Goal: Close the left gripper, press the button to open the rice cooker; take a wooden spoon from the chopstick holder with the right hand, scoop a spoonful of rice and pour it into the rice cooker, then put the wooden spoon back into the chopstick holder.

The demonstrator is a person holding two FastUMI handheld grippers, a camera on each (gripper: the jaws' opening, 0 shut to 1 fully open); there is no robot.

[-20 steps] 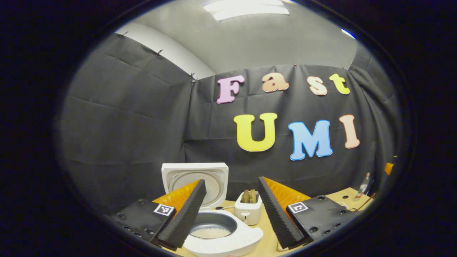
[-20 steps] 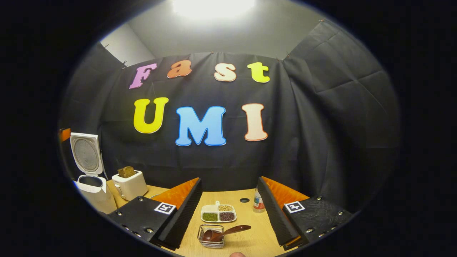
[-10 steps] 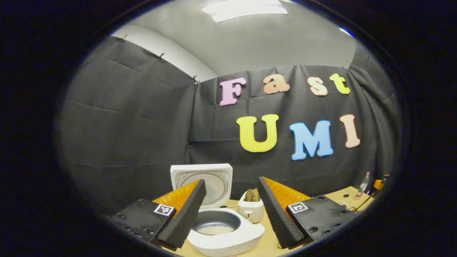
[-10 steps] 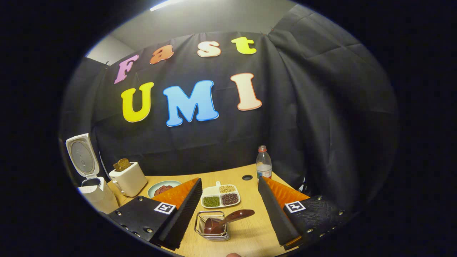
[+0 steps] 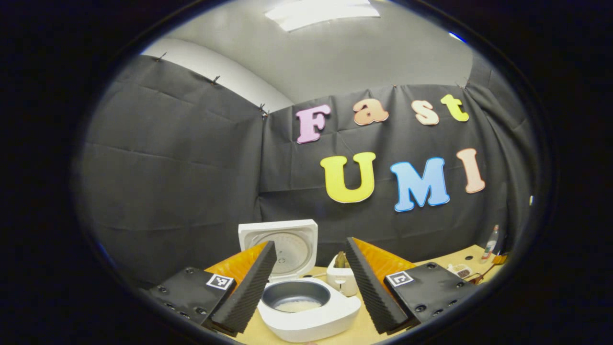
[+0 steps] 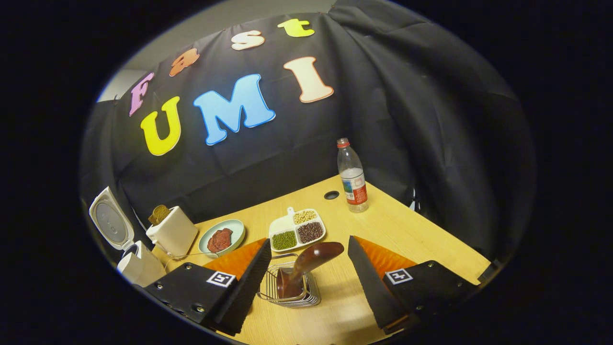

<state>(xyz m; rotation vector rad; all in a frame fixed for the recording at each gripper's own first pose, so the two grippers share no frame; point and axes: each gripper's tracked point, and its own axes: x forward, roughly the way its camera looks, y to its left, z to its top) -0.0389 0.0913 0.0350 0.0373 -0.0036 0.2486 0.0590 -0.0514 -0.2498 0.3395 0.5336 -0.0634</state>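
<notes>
While the wooden spoon [image 6: 306, 264] stands in the wire chopstick holder [image 6: 289, 293], bowl end down and handle leaning up and to the right, the right gripper [image 6: 306, 282] hangs above it with its fingers spread wide, one on each side of the holder. Nothing is held; neither finger touches spoon or wire.

Step in hand, by my reading: the spoon pickup. The rice cooker [image 5: 306, 311] already stands with its lid [image 5: 280, 247] up, so the button press looks done. The left gripper [image 5: 306, 297] is likewise wide open and empty, its fingers framing the cooker from a little way back.

Next move calls for lowering the right gripper until the handle lies between the pads, then closing on the upper handle clear of the wire rim. The handle is rounded and slanted, so a square, centred grip matters; a clip against the light basket could drag or tip it.

Right gripper view gives the table [image 6: 407, 230]: divided dish [image 6: 297, 229] of green, dark and pale grains just beyond the holder, a plate [image 6: 222, 237] with something reddish, a toaster [image 6: 172, 231], a water bottle [image 6: 353, 177] at the back, the cooker small at far left.

Left gripper view gives what that angle misses: the cooker's inner pot, a pale layer lying on its bottom.
</notes>
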